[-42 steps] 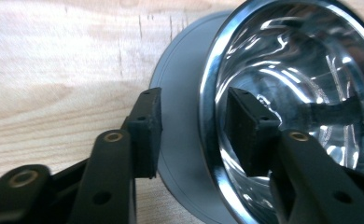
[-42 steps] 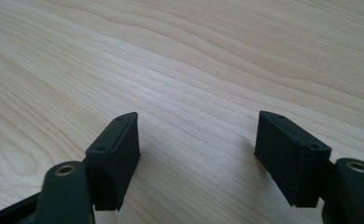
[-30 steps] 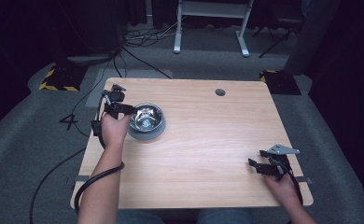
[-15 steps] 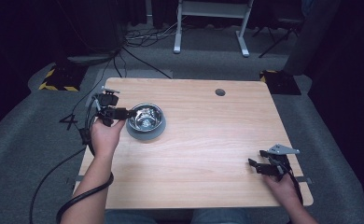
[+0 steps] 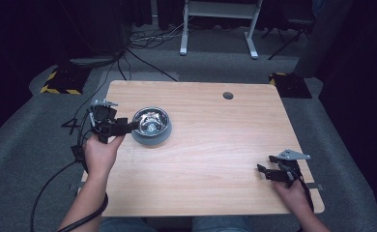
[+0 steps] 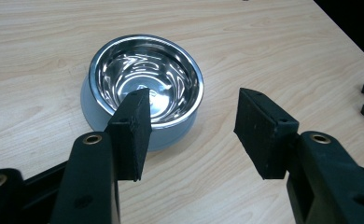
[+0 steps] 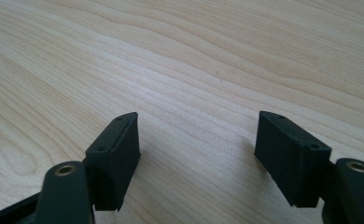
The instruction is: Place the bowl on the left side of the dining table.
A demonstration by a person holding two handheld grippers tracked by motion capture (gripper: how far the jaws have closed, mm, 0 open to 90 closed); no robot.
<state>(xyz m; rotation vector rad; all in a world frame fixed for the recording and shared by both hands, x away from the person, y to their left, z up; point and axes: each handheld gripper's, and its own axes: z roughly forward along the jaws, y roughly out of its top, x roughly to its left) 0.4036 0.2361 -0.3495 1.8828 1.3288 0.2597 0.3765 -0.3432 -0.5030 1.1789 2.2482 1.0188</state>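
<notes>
A shiny steel bowl (image 5: 151, 124) on a grey base stands empty on the left part of the wooden table (image 5: 210, 145). My left gripper (image 5: 130, 126) is at the bowl's left side and points at it, open. In the left gripper view, the left gripper (image 6: 195, 105) has one jaw lying across the near rim of the bowl (image 6: 145, 77) and the other jaw over bare wood; whether it touches I cannot tell. My right gripper (image 5: 264, 172) rests near the front right corner, open. Between the open jaws of the right gripper (image 7: 196, 128) there is just bare wood.
A round cable hole (image 5: 228, 95) sits near the table's far edge. The left gripper's cable (image 5: 56, 179) hangs off the left side. Beyond the table are a grey floor, loose cables and a white stand (image 5: 218, 9).
My left hand has drawn back toward the near left and turned, so its gripper now points rightward at the bowl. The bowl and the right gripper have stayed put.
</notes>
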